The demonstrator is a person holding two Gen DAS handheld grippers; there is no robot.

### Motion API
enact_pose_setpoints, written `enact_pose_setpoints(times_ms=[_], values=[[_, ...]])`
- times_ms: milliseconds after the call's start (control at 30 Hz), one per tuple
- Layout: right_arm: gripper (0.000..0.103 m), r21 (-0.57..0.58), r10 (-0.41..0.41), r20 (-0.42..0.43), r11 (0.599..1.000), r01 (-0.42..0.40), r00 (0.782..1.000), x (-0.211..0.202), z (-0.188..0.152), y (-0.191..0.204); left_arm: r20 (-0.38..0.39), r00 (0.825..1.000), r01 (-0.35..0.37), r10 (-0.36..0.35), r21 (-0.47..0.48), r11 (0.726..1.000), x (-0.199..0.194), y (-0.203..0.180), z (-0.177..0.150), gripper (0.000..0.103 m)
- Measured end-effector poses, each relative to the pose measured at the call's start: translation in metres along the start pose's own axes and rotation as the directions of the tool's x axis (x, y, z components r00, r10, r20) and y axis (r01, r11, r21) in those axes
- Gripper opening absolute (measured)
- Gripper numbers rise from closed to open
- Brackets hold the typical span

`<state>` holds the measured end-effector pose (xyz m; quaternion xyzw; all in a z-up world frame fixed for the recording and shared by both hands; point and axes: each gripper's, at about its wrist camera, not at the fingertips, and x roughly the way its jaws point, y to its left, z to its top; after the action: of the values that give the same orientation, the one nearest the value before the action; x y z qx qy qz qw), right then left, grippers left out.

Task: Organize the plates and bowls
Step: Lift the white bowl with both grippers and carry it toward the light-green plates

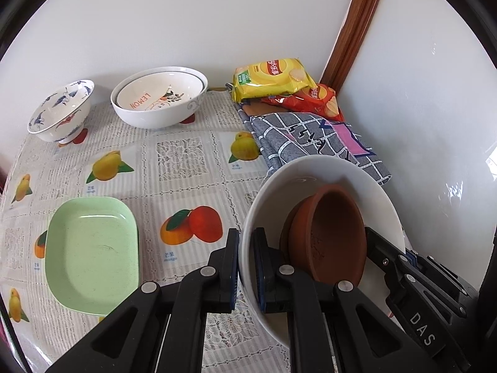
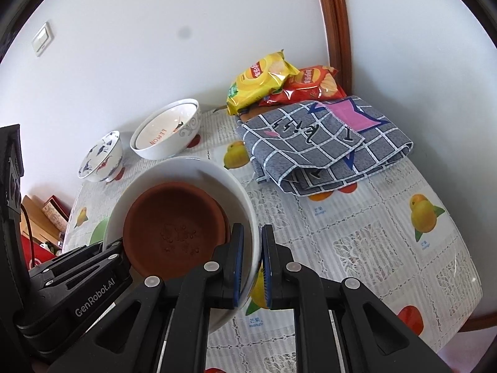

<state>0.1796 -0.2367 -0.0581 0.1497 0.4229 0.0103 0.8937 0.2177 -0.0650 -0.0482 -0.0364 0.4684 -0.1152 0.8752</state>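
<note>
A large white bowl (image 1: 326, 171) hangs tilted above the table, held on opposite sides by both grippers. Inside it lies a brown clay bowl (image 1: 329, 233), apparently two nested. My left gripper (image 1: 245, 264) is shut on the white bowl's near-left rim. My right gripper (image 1: 391, 248) clamps the far-right rim. In the right wrist view the right gripper (image 2: 252, 258) pinches the white bowl (image 2: 186, 168) at its rim, next to the brown clay bowl (image 2: 174, 227). The left gripper (image 2: 113, 250) grips the other side.
On the fruit-print tablecloth (image 1: 186, 161) lie a green rectangular plate (image 1: 90, 255), a blue-patterned bowl (image 1: 59, 112) and a LEMON bowl nested in a white bowl (image 1: 158, 99). A folded checked cloth (image 1: 310, 136) and crisp bags (image 1: 273, 77) fill the wall corner.
</note>
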Motion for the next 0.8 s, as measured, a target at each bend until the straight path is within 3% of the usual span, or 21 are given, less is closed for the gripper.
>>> enact_pose_setpoints(times_ms=[800], values=[[0.011,-0.042,0.031,0.016,0.999,-0.031,0.999,0.001,0.009,0.050,0.040,0.998,-0.040,0.042,-0.031,0.999,-0.022,0.041,0.009,0.010]])
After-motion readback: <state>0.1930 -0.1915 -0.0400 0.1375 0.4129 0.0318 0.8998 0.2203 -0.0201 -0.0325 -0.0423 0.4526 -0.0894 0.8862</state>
